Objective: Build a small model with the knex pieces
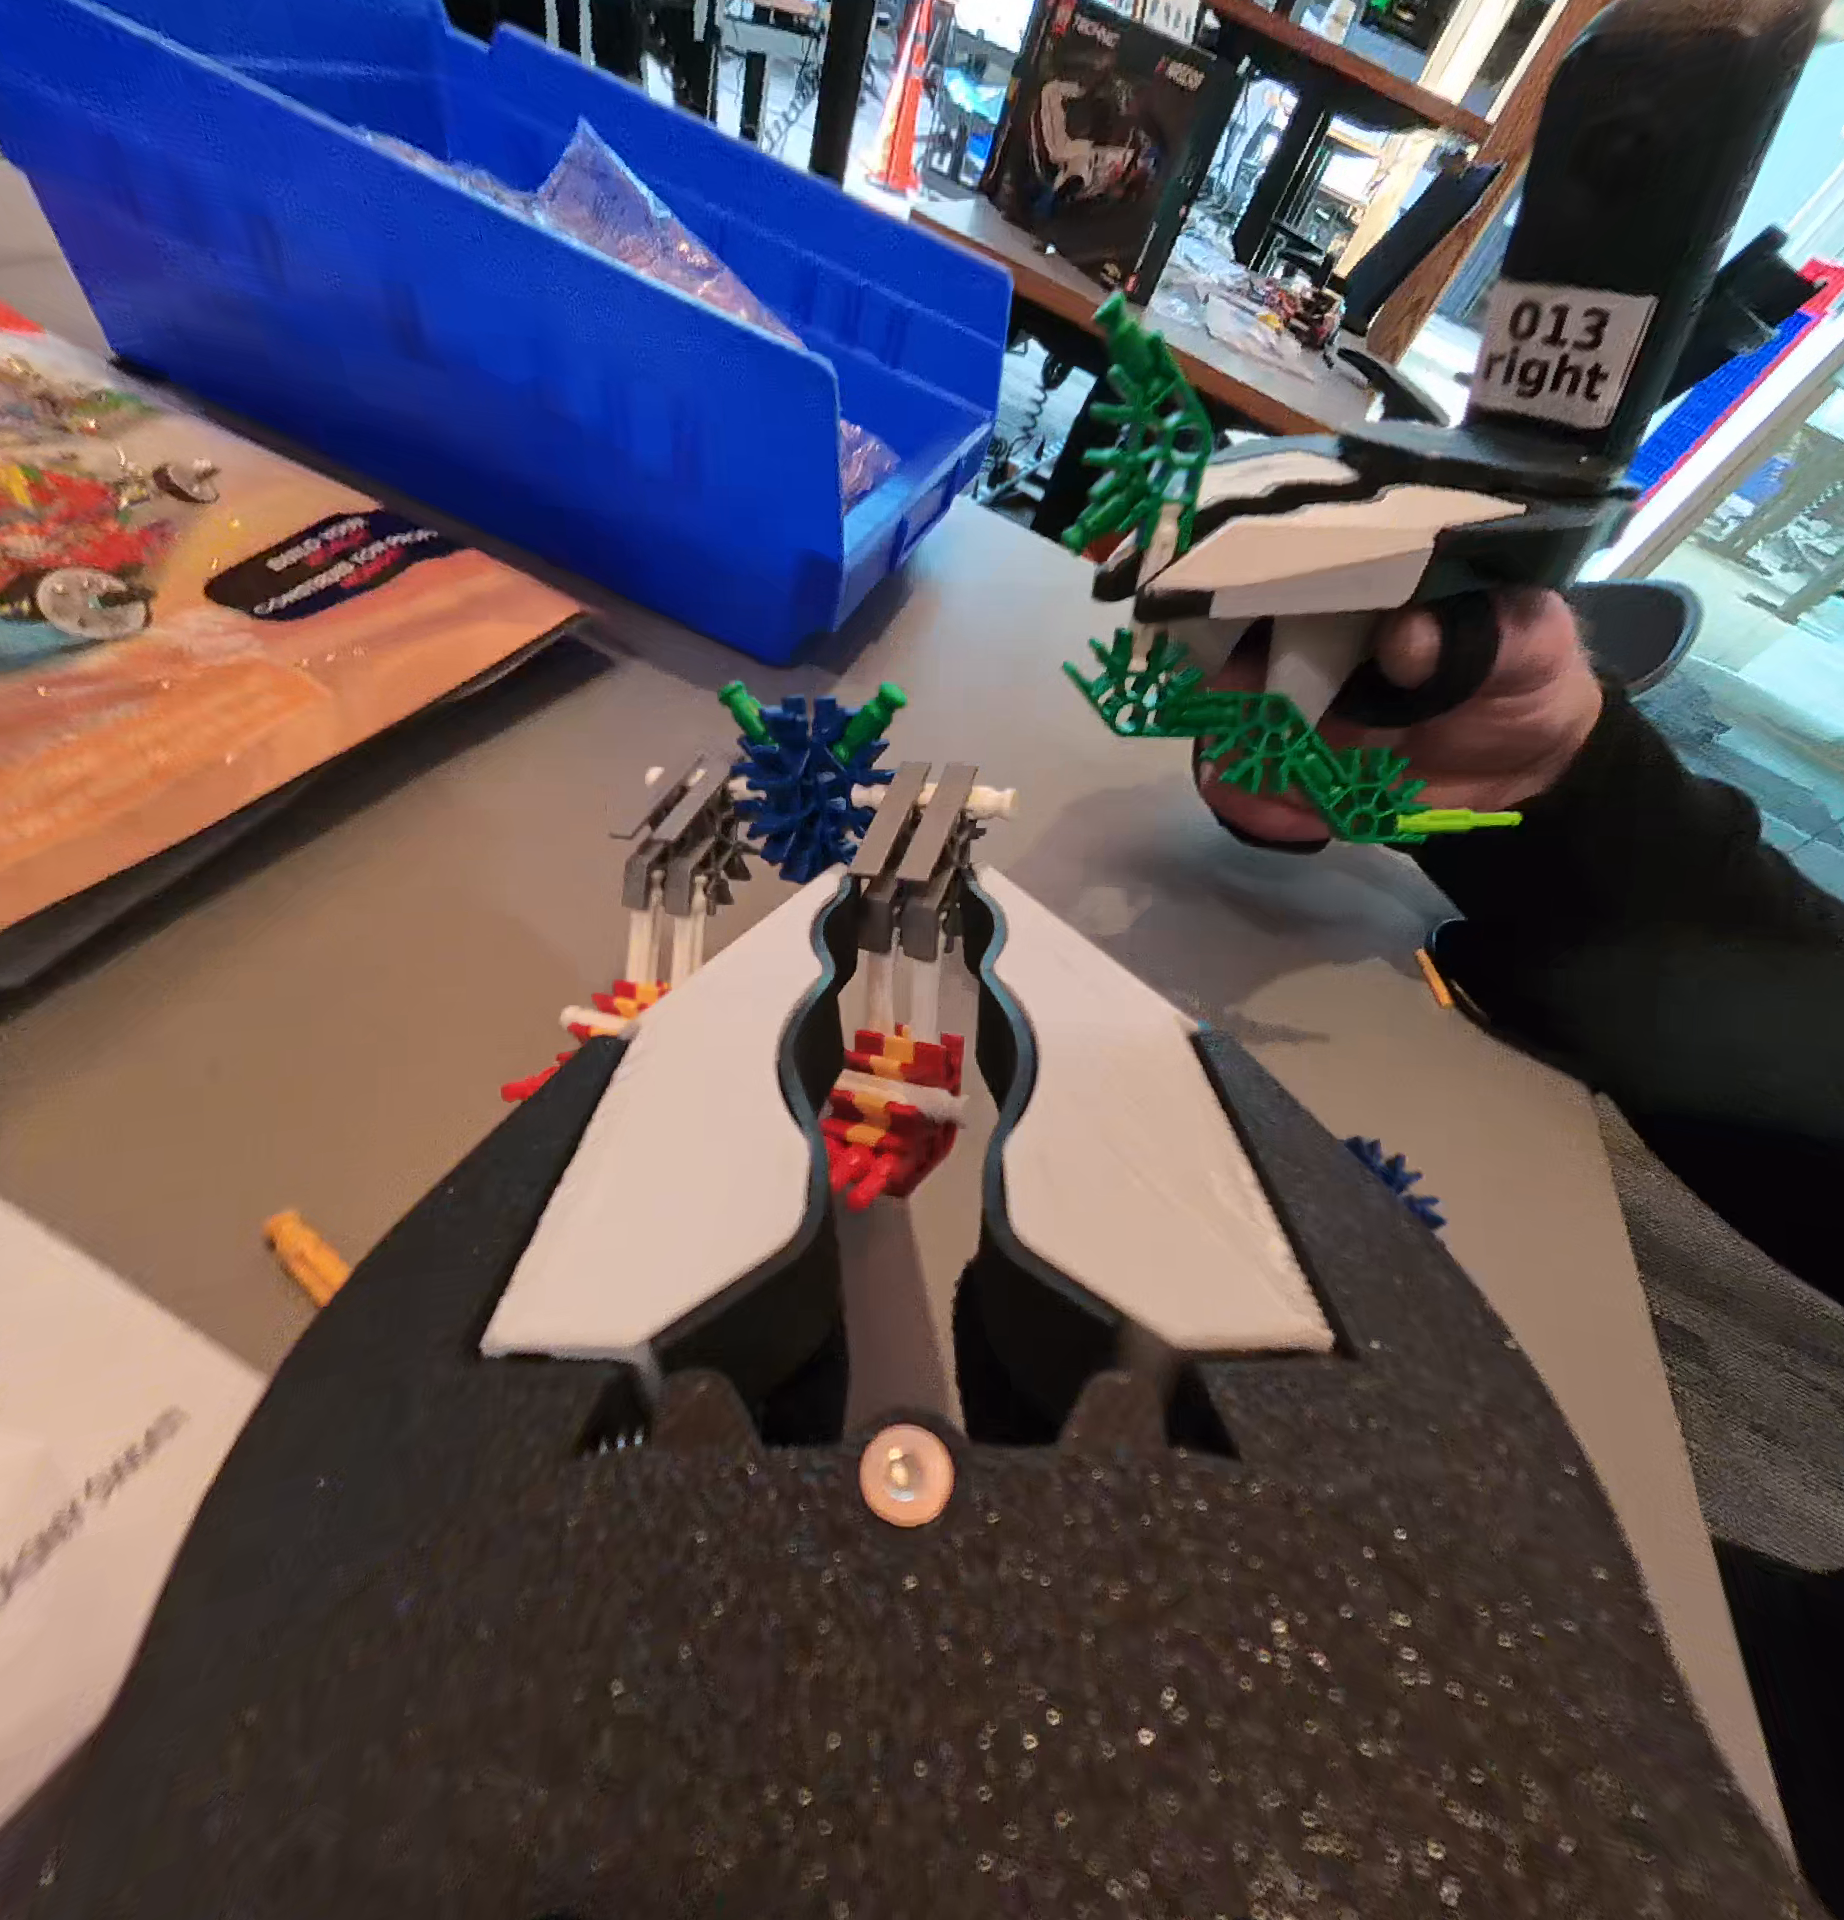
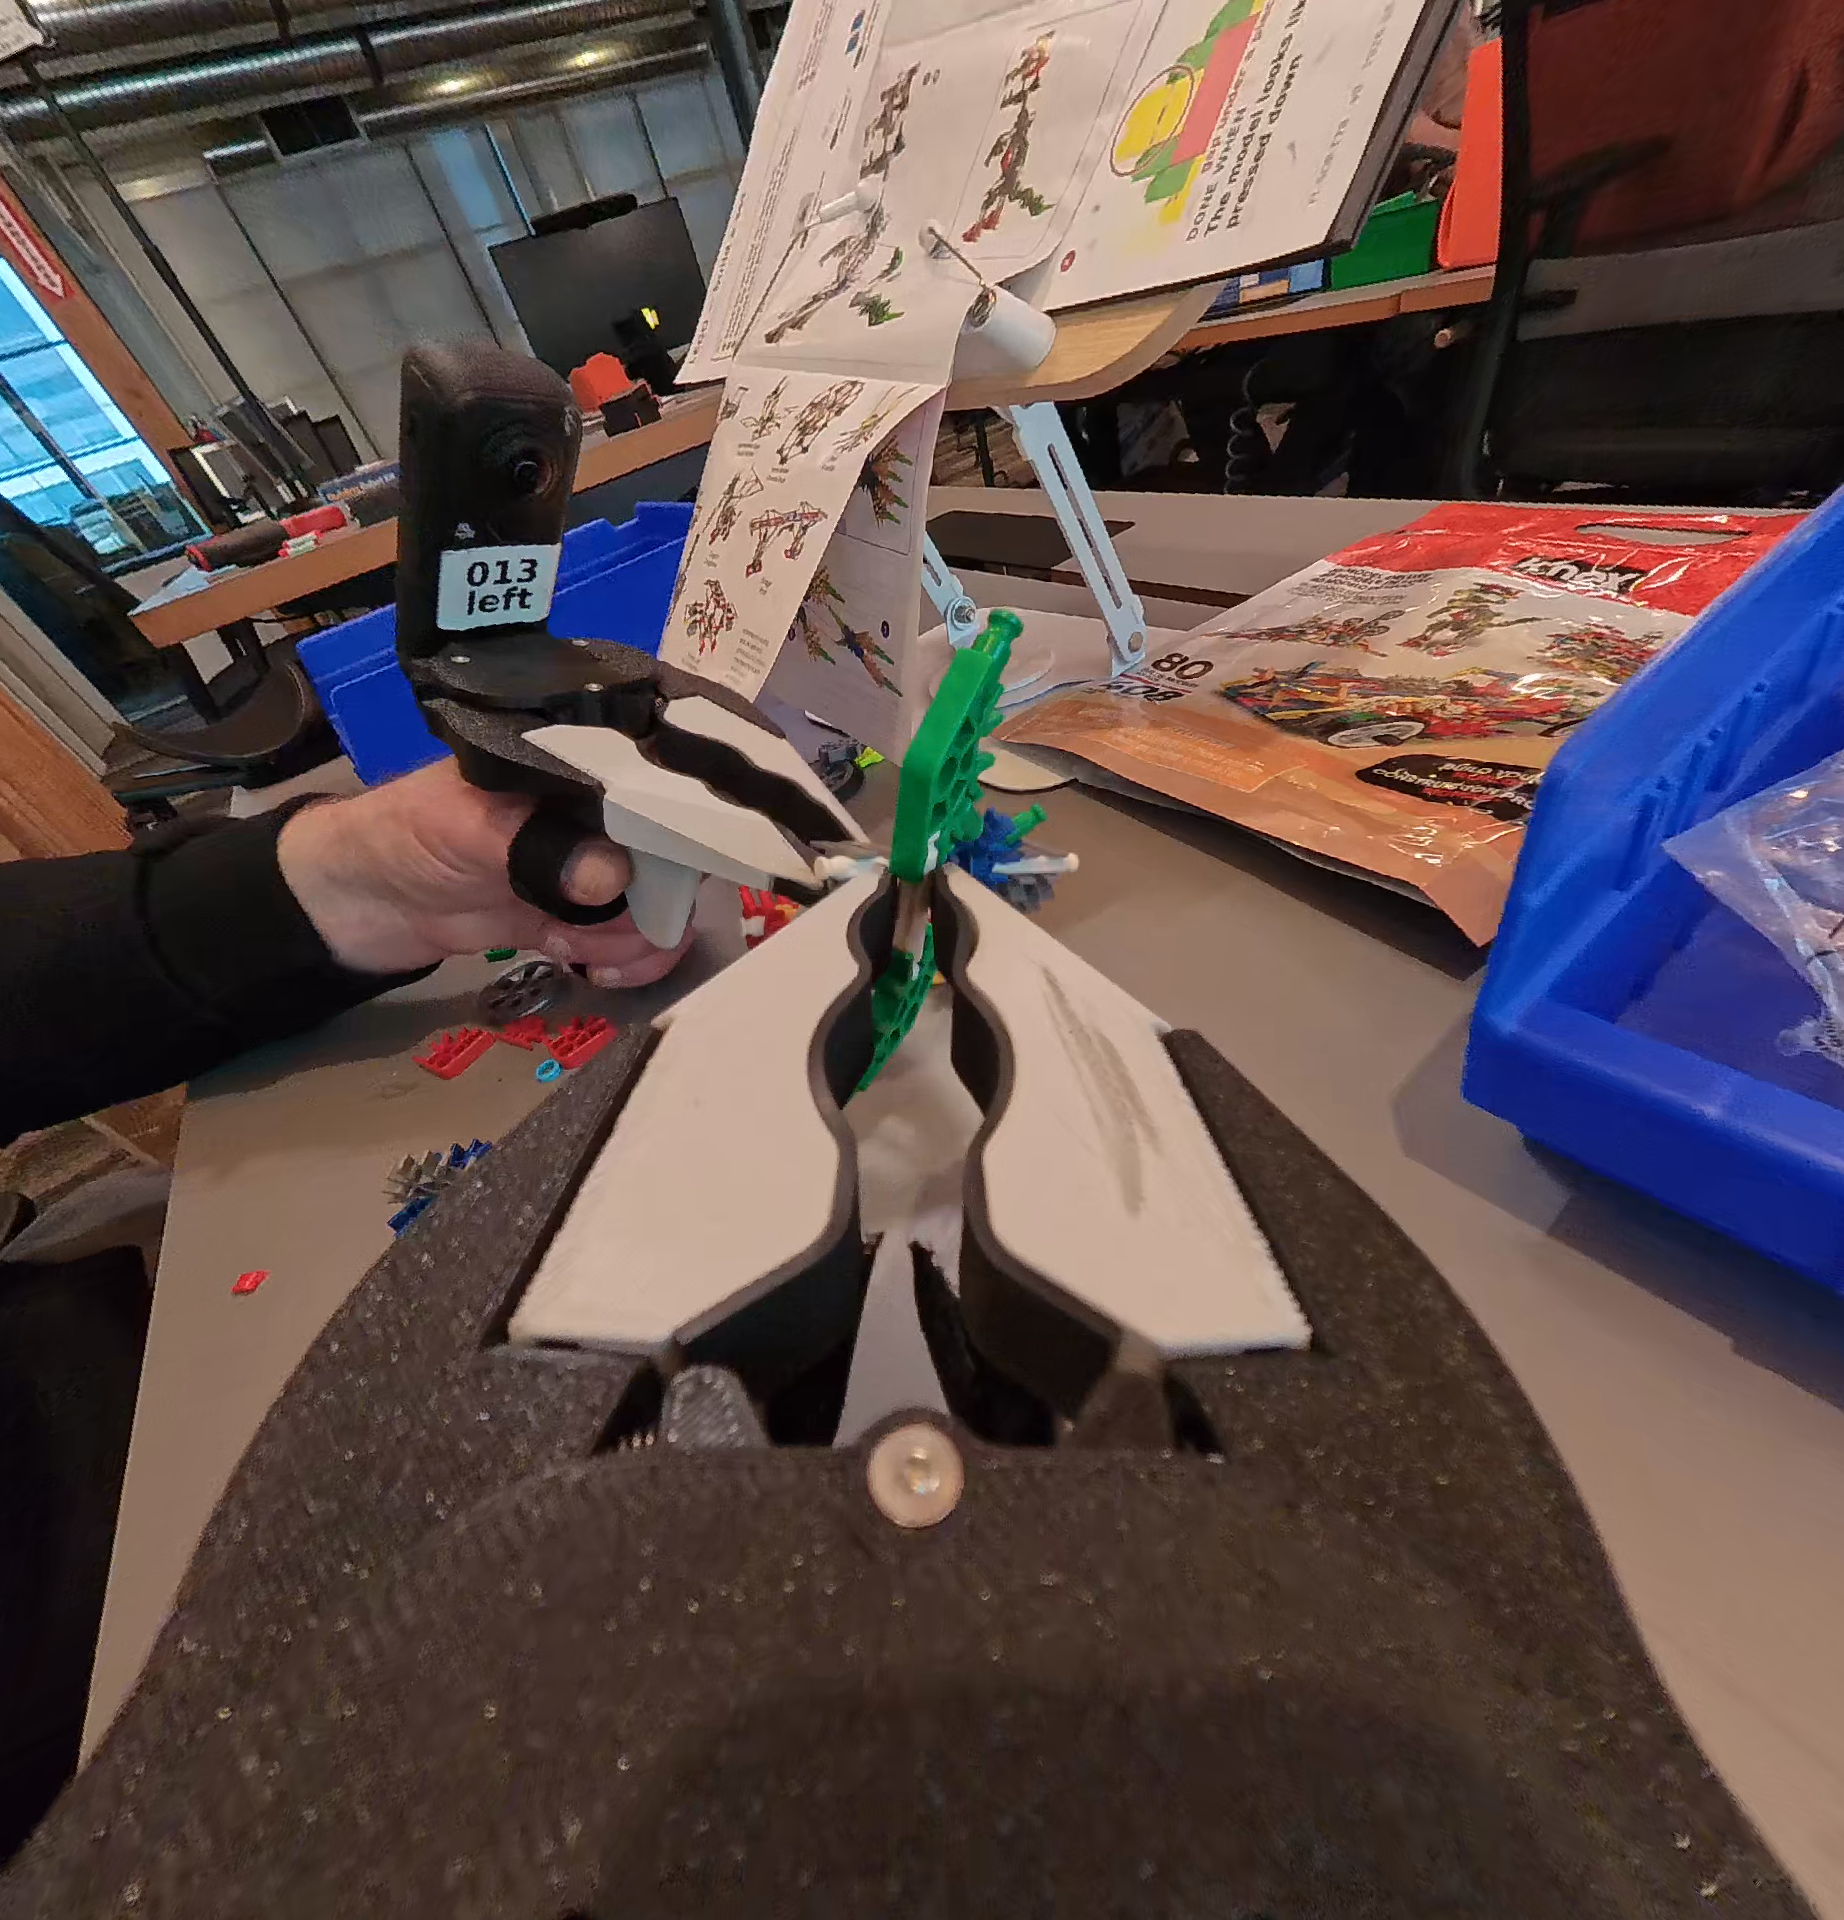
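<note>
My left gripper is shut on a small construction-toy model of grey connectors, white rods and red and yellow pieces, topped by a blue snowflake connector with two green rods. The model stands just above the grey table. My right gripper is shut on a white rod in a green connector assembly and holds it upright, close to the model's blue part. The right gripper appears in the left wrist view at upper right with the green assembly. The left gripper shows in the right wrist view.
A blue bin holding plastic bags stands at the back; it also shows at the right. A toy-set bag lies flat. Instruction sheets hang on a white stand. Loose red pieces, a wheel and a yellow piece lie about. About 7 cm separates my left fingertips from my right.
</note>
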Available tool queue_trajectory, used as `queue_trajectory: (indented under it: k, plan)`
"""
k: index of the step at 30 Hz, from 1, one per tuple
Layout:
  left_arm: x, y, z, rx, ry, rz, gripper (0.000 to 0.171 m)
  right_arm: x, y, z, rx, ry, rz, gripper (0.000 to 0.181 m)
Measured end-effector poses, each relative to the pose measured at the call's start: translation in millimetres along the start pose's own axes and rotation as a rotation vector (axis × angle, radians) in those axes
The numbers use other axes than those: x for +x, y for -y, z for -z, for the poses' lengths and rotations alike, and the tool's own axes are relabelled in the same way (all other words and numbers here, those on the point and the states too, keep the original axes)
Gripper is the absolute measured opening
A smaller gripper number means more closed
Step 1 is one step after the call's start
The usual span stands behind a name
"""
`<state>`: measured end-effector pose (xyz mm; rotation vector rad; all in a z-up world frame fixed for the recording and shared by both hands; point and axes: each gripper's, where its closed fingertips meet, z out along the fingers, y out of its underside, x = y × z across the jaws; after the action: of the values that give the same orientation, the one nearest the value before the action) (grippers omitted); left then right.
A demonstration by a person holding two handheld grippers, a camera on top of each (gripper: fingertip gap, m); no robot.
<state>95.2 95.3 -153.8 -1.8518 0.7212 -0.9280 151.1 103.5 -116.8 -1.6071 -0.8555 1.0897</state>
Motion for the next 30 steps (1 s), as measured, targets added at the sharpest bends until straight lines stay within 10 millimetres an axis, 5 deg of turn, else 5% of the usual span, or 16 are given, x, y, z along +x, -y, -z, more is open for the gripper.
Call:
queue_trajectory:
  k: [20,27,30]
  plan:
    - [-20.4,-37.7,38.8,-0.187,0.088,-0.032,0.025,-11.3,-14.2,-9.4,-0.071,0.051,0.017,0.006]
    - [-25.2,-9.8,65.6,-0.119,0.196,-0.191,0.027,-24.4,-12.1,-14.7,-0.084,0.126,0.021,0.006]
    - [-21.1,-1.2,62.3,-0.102,0.189,-0.249,0.028,-29.9,-10.0,-19.1,-0.098,0.181,0.009,0.006]
